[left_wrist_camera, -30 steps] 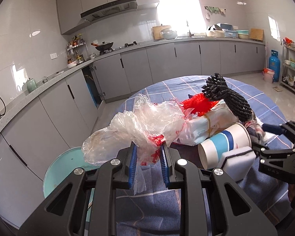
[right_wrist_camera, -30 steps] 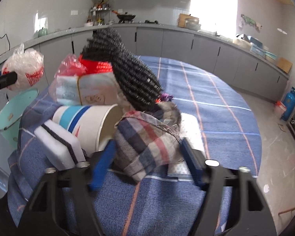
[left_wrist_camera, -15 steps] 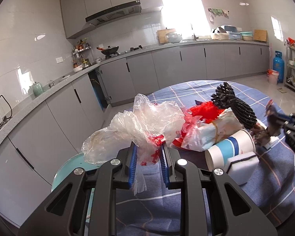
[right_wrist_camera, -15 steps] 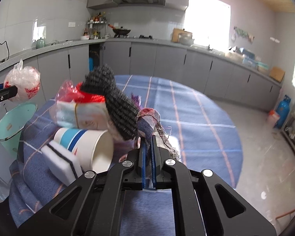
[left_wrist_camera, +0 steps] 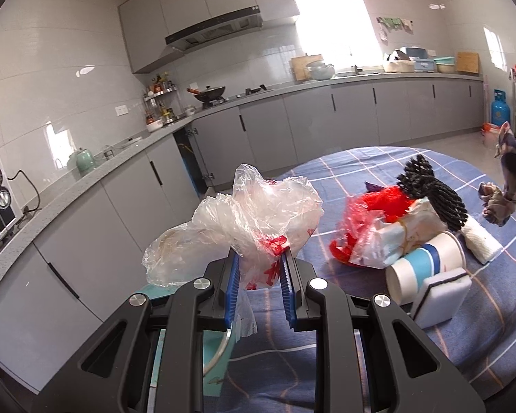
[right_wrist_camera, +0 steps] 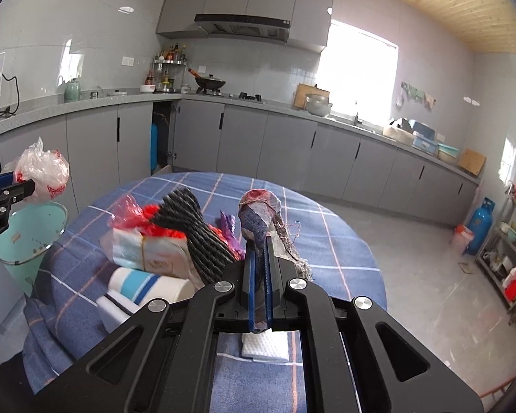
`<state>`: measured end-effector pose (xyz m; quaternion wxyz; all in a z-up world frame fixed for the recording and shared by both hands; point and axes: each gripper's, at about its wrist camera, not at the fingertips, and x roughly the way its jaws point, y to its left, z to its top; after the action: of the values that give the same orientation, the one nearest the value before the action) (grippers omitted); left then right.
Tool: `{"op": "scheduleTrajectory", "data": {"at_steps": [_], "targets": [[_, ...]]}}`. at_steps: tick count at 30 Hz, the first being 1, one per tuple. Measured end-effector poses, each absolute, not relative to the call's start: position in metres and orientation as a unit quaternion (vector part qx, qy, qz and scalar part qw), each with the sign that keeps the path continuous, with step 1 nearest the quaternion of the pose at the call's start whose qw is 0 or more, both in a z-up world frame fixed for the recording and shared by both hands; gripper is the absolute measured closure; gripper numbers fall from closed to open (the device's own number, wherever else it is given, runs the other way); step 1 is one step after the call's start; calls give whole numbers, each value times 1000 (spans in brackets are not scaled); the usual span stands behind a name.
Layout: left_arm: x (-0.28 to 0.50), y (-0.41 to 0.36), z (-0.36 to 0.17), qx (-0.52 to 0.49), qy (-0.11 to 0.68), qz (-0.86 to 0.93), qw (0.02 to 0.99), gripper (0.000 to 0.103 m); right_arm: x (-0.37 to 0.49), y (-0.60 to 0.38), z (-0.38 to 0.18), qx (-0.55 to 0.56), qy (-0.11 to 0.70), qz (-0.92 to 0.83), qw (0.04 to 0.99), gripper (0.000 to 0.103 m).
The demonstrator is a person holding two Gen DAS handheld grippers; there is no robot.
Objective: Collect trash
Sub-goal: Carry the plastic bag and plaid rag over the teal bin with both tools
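Observation:
My left gripper [left_wrist_camera: 258, 265] is shut on a crumpled clear plastic bag [left_wrist_camera: 258, 216] with red print, held up over the table's left edge; the same bag [right_wrist_camera: 43, 172] shows at the far left of the right wrist view. My right gripper [right_wrist_camera: 259, 261] is shut on a plaid cloth rag [right_wrist_camera: 259, 213], lifted above the table, and that rag [left_wrist_camera: 507, 179] hangs at the right edge of the left wrist view. On the blue plaid tablecloth [right_wrist_camera: 326, 241] lie a black coiled rope [right_wrist_camera: 196, 237], a red bag [left_wrist_camera: 371, 213], a tissue pack [right_wrist_camera: 151, 254], a paper cup [left_wrist_camera: 426, 268] and a white sponge [left_wrist_camera: 442, 301].
A teal bin [right_wrist_camera: 27, 237] stands on the floor at the table's left side, below the left gripper. A white pad [right_wrist_camera: 265, 346] lies on the cloth under the right gripper. Grey cabinets [right_wrist_camera: 292, 151] line the walls; a blue gas cylinder [right_wrist_camera: 480, 223] stands at the right.
My right gripper's jaws, wide around the rag a second ago, closed on it and lifted it off the table. The left gripper rose slightly with the bag.

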<state>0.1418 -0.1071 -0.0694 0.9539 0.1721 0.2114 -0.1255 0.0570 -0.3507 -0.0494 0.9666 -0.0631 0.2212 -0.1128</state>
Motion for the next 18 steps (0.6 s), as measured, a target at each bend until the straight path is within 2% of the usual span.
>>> {"op": "scheduleTrajectory", "data": {"at_steps": [18], "targets": [[156,-51,-46,167,203,-58,963,81,84,-291,-20,-80,190,-41,978,98]]}}
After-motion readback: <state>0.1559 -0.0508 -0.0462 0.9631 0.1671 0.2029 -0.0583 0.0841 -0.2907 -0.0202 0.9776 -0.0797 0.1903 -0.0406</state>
